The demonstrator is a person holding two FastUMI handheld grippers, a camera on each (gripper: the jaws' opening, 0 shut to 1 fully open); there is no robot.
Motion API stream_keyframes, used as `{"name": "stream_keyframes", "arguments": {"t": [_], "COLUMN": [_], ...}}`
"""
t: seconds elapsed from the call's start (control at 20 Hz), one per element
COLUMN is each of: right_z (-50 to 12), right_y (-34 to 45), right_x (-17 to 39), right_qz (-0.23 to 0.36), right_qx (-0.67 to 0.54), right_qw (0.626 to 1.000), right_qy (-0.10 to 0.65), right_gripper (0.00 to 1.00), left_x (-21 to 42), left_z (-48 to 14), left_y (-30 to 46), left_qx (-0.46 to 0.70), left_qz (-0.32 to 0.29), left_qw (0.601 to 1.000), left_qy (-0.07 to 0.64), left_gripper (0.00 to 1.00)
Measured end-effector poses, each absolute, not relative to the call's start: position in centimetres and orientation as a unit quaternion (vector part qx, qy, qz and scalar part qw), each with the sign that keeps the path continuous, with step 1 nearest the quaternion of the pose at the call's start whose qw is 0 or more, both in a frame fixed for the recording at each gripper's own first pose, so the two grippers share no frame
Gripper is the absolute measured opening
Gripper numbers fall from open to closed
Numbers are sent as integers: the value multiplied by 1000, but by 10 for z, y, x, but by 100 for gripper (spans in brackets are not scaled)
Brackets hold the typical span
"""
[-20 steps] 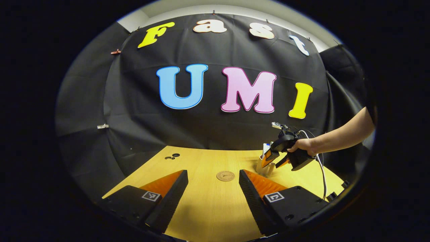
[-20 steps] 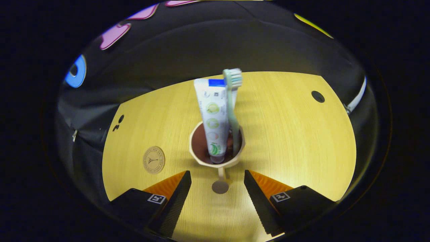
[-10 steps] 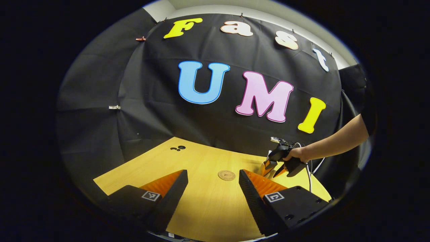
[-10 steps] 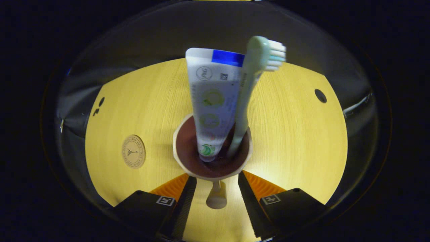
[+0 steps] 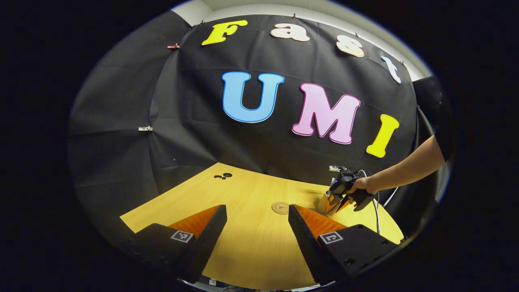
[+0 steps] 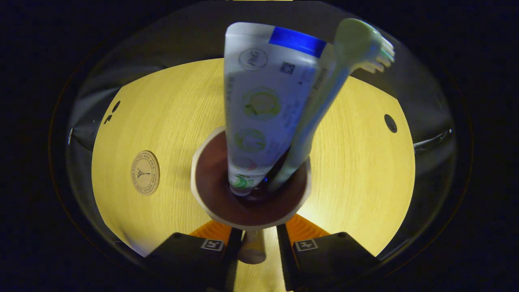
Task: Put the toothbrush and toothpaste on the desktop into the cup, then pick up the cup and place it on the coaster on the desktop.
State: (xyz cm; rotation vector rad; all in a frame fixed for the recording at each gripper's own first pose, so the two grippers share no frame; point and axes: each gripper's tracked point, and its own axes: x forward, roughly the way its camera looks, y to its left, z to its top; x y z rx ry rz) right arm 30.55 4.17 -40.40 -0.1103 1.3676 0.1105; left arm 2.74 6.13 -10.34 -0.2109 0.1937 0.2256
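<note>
Right gripper (image 6: pixel 256 247) jaws closed in, clamped on one cup's (image 6: pixel 202 202) handle, left gripper (image 5: pixel 256 227) jaws apart, one coaster (image 6: pixel 144 172).

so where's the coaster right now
In the right gripper view the coaster lies flat on the desktop, left of the cup and apart from it.
</note>
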Motion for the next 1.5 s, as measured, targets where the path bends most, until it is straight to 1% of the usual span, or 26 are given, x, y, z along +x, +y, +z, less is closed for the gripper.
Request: {"name": "stream_keyframes", "arguments": {"t": [0.05, 0.1, 0.15, 0.35, 0.4, 0.45, 0.75, 0.8, 0.85, 0.9, 0.95, 1.0, 1.25, 1.5], "right_z": [-408, -407, -410, -408, -406, -405, -370, -363, -359, -352, -347, -347, -358, -370], "right_y": [44, 45, 46, 42, 42, 41, 62, 68, 75, 82, 87, 93, 90, 90], "right_x": [305, 305, 304, 302, 302, 301, 295, 294, 294, 290, 294, 294, 284, 277], "right_qz": [53, 56, 59, 80, 83, 86, 135, 144, 151, 159, 163, 168, 167, 161], "right_qx": [-52, -51, -48, -67, -74, -82, -97, -99, -104, -108, -114, -120, -152, -140], "right_qw": [772, 771, 770, 774, 774, 776, 793, 795, 798, 797, 802, 803, 786, 774], "right_qy": [631, 632, 634, 625, 623, 620, 586, 580, 574, 572, 564, 558, 575, 596], "right_gripper": [48, 29, 33, 31, 27, 31, 31, 31, 26, 34, 28, 25, 26, 25], "left_x": [28, 29, 30, 34, 35, 36, 40, 40, 41, 38, 37, 36, 28, 20], "left_z": [-103, -104, -104, -107, -108, -108, -108, -109, -109, -110, -110, -111, -113, -117], "left_y": [59, 57, 56, 49, 47, 46, 43, 43, 43, 43, 44, 46, 54, 62], "left_qx": [-104, -101, -98, -97, -96, -95, -88, -88, -89, -89, -87, -86, -98, -99], "left_qz": [109, 106, 105, 96, 93, 90, 75, 74, 72, 70, 69, 70, 83, 96], "left_qw": [984, 984, 984, 985, 985, 986, 988, 987, 987, 988, 988, 988, 986, 984], "left_qy": [98, 100, 101, 107, 107, 108, 107, 108, 109, 108, 108, 107, 107, 111], "left_gripper": [97, 97, 97, 97, 97, 97, 97, 97, 97, 97, 97, 97, 97, 97]}}
